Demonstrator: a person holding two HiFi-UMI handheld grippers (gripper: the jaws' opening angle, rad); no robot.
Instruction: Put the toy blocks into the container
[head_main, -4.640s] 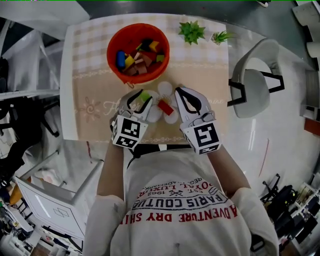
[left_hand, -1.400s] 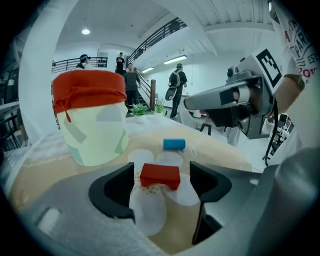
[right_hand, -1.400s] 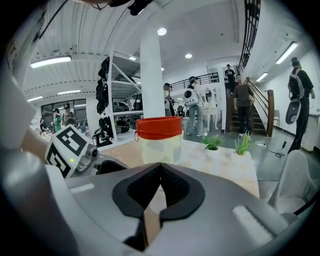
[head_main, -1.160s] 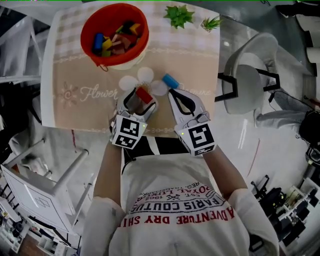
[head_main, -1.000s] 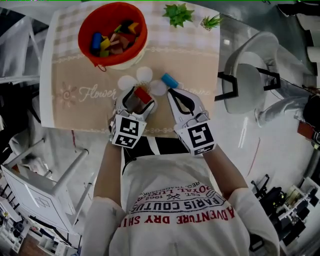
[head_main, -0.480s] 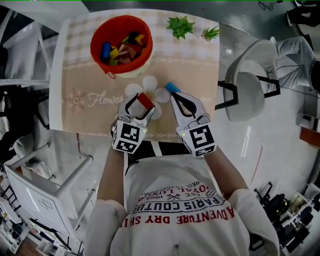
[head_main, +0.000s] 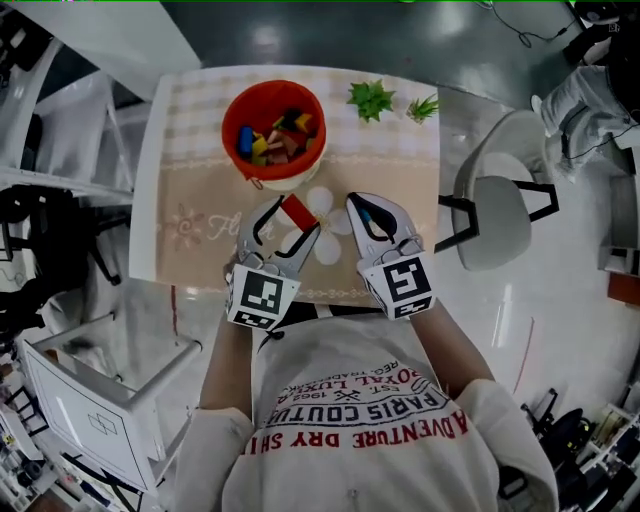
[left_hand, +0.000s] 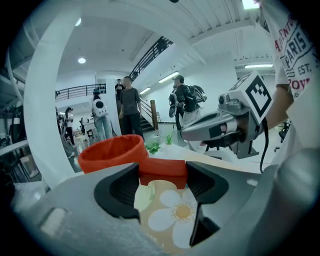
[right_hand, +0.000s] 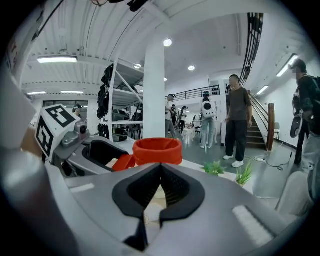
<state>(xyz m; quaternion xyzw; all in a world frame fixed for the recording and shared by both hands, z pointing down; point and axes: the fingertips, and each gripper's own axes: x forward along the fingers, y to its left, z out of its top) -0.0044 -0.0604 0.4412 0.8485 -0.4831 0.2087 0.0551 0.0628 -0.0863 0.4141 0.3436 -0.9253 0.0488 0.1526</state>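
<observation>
Left gripper (left_hand: 163, 175) clamps a red rectangular toy block (left_hand: 162, 167), long axis spanning its jaws. The round orange-red bucket (left_hand: 111, 151) stands ahead and slightly left, nearer this hand than the clenched, empty right gripper (right_hand: 160, 170). Only the head view shows the coloured blocks (head_main: 272, 140) already inside.

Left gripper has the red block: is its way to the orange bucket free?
Likely yes. The left gripper, whose jaws have just been closing on the red block, faces the orange bucket; its top is open and nothing stands between them.
</observation>
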